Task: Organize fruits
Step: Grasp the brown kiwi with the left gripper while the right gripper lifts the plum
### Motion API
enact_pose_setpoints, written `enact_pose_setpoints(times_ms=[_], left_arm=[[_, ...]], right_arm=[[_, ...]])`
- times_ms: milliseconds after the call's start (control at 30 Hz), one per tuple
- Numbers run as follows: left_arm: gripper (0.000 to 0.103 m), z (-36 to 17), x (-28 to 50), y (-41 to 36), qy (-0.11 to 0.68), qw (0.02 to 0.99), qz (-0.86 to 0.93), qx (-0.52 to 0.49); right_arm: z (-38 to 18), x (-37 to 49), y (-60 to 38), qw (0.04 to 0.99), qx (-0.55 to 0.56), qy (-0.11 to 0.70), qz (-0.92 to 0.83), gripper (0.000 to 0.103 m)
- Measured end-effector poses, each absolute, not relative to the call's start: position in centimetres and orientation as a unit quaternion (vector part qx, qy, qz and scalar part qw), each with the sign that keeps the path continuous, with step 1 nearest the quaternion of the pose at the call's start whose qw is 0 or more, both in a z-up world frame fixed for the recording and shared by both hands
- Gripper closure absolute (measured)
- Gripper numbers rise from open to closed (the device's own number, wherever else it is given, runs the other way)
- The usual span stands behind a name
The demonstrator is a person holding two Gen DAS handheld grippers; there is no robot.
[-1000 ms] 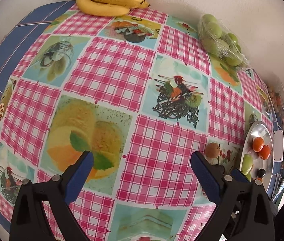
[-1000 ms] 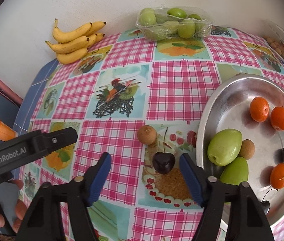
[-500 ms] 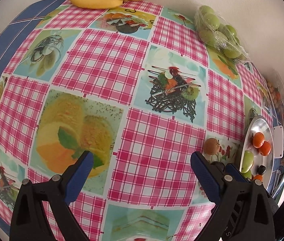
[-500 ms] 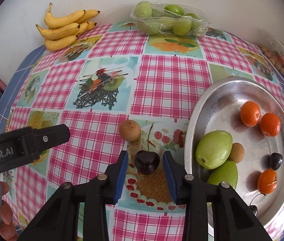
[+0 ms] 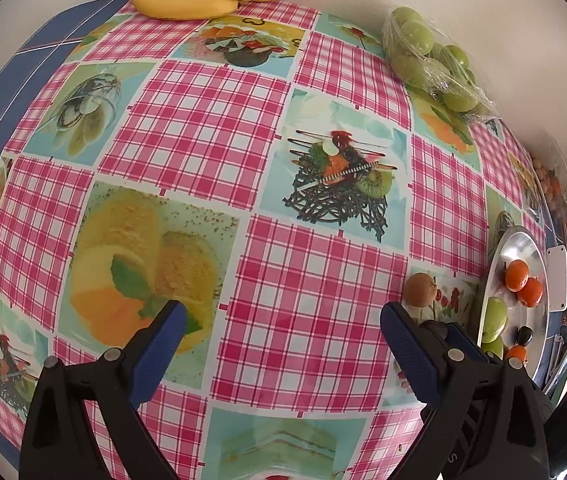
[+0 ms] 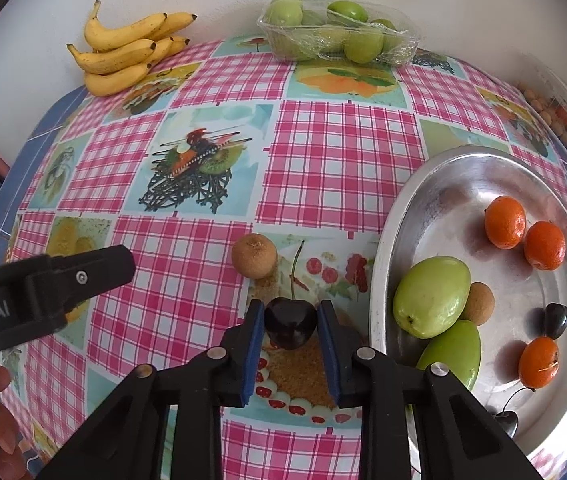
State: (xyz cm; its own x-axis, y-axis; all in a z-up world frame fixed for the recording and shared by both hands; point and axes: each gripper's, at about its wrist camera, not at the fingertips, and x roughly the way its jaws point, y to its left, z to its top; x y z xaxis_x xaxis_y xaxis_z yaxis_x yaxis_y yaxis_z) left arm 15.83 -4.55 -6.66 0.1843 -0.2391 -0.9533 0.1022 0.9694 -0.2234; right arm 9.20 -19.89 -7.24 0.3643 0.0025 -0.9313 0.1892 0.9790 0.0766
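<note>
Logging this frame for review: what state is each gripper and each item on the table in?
Right gripper: jaws shut on the dark red cherry.
Left gripper: jaws open, holding nothing.
Round brown fruit: loose on the tablecloth, outside the tray.
Oval silver metal tray: partly filled with fruit.
Clear plastic punnet of green fruit: wrapped in film.
Yellow banana bunch: lying by the wall.

The tray (image 6: 435,184) is bare polished metal, shiny enough to mirror light, and left of it the tabletop (image 6: 343,168) wears a smooth printed oilcloth. Left of the tray, a glossy dark cherry (image 6: 290,322) sits beside a rough, matt brown fruit (image 6: 253,256); clear crinkled plastic film (image 6: 339,36) wraps the green fruits behind.
</note>
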Motion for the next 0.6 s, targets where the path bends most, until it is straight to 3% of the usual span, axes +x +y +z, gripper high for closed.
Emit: enact_pose_setpoints(times_ms=[333, 600], left_arm=[[0.006, -6.6, 15.9, -5.8, 0.62, 0.772, -0.129, -0.061], [0.025, -6.4, 16.1, -8.3, 0.603, 0.771, -0.181, -0.096]], right_arm=[[-4.1, 8.3, -21.5, 0.843, 0.115, 0.522, -0.063, 0.075], [-2.5, 7.4, -24.6, 0.848, 0.153, 0.499, -0.09, 0.075]])
